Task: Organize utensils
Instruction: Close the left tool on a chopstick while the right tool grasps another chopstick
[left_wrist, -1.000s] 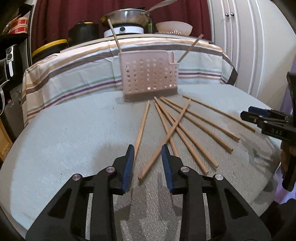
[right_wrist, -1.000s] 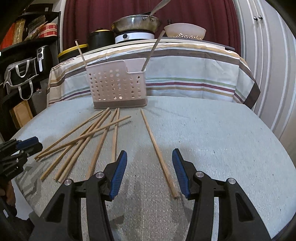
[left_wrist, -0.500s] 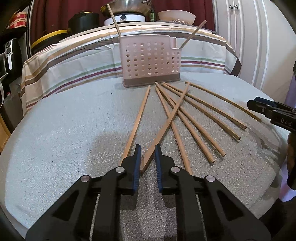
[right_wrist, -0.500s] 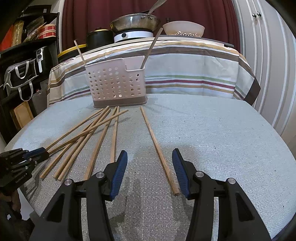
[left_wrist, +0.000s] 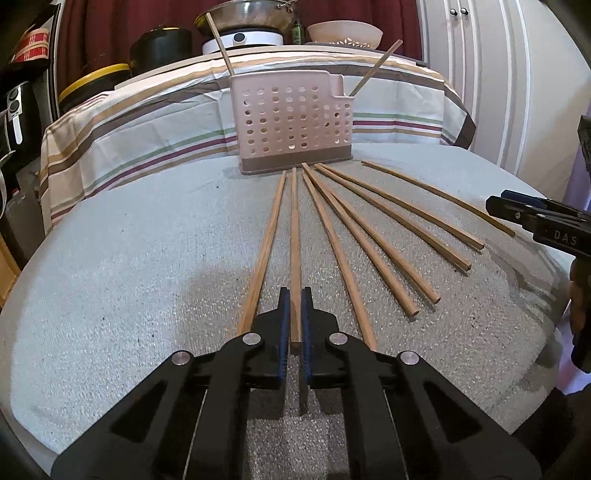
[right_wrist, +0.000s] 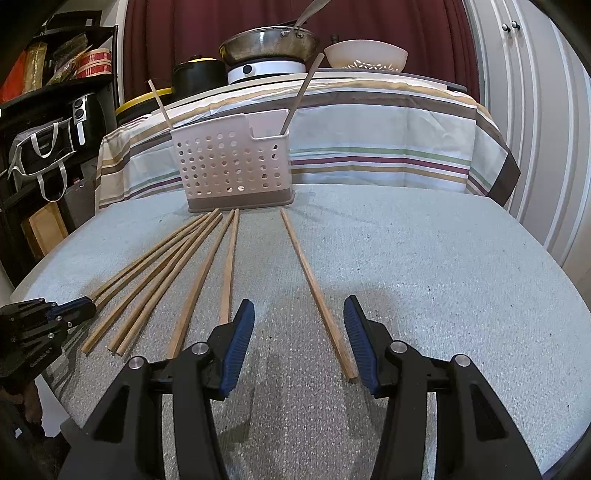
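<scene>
Several wooden chopsticks (left_wrist: 369, 236) lie fanned on the grey table in front of a pink perforated utensil holder (left_wrist: 291, 122), which has two chopsticks standing in it. My left gripper (left_wrist: 294, 299) is shut on the near end of one chopstick (left_wrist: 294, 240) that points straight at the holder. My right gripper (right_wrist: 299, 314) is open and empty, its fingers either side of the near end of a lone chopstick (right_wrist: 314, 291). The holder (right_wrist: 234, 166) shows in the right wrist view too. The right gripper also shows at the right edge of the left wrist view (left_wrist: 495, 203).
Behind the grey padded table (left_wrist: 110, 277) stands a second table under a striped cloth (right_wrist: 388, 140) with a pan, a cooker and a bowl (right_wrist: 365, 55). Dark shelves (right_wrist: 48, 129) stand at the left, white cabinet doors (right_wrist: 535, 110) at the right.
My left gripper closed on a chopstick that lay crossed over the others, and the stick now points straight at the holder. My right gripper stayed open and moved slightly forward.
</scene>
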